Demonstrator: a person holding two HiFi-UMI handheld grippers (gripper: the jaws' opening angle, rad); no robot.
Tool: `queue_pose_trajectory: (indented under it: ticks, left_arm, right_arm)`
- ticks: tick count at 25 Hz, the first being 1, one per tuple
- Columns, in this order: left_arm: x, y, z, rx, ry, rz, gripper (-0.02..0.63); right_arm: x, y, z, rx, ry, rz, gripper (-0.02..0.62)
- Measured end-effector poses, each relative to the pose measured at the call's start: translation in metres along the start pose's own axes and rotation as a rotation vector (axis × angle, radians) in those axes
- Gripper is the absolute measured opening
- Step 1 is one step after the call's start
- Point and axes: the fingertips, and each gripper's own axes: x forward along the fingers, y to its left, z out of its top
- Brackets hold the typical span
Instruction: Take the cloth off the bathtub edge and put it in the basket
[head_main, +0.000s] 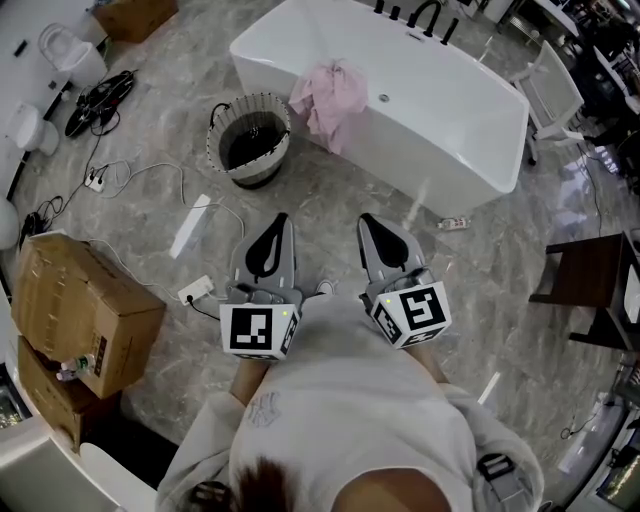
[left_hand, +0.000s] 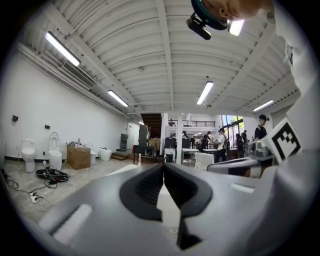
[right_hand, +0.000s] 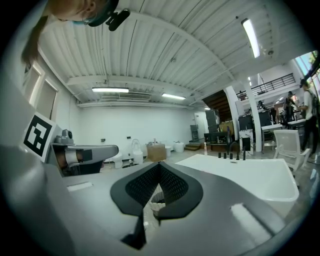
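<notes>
As cloth (head_main: 330, 98) drapes bathtub (head_main: 455, 115), basket (head_main: 252, 172) stands beside.

2 cardboard boxes (head_main: 85, 310) sit at the left on the grey marble floor (head_main: 330, 210), a white power strip (head_main: 195, 290) just beside them. A tangle of black cables (head_main: 98, 100) lies near a white toilet (head_main: 72, 50). A dark wooden table (head_main: 590, 285) stands at the right, and a small item (head_main: 453, 223), possibly a bottle, lies on the floor.

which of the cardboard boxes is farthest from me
The lone cardboard box at the head view's top edge, beyond the basket. The other boxes are piled together at the left, much nearer the camera.
</notes>
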Motion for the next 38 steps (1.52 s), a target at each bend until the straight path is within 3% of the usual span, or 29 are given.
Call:
queue_pose_trajectory:
  ticks: [4,9,14,20,38]
  left_arm:
    - [0.003,-0.001,-0.011,0.008,0.042,-0.016,0.049]
    - [0.003,-0.005,0.0,0.015,-0.008,-0.094,0.049]
    - [0.01,0.003,-0.004,0.031,0.006,-0.122,0.051]
    - [0.033,0.029,-0.009,-0.019,0.02,-0.146,0.049]
    - [0.129,0.121,0.002,-0.006,0.025,-0.259,0.049]
  right_arm:
    - [-0.002,-0.006,-0.002,0.001,0.003,-0.02,-0.002]
    - [-0.001,-0.011,-0.002,0.019,-0.003,-0.038,-0.002]
    - [0.008,-0.016,-0.009,0.027,0.028,-0.066,-0.001]
    - [0.032,-0.024,-0.016,0.04,0.065,-0.119,-0.002]
    - [0.154,-0.037,0.002,0.049,0.086,-0.225,0.0]
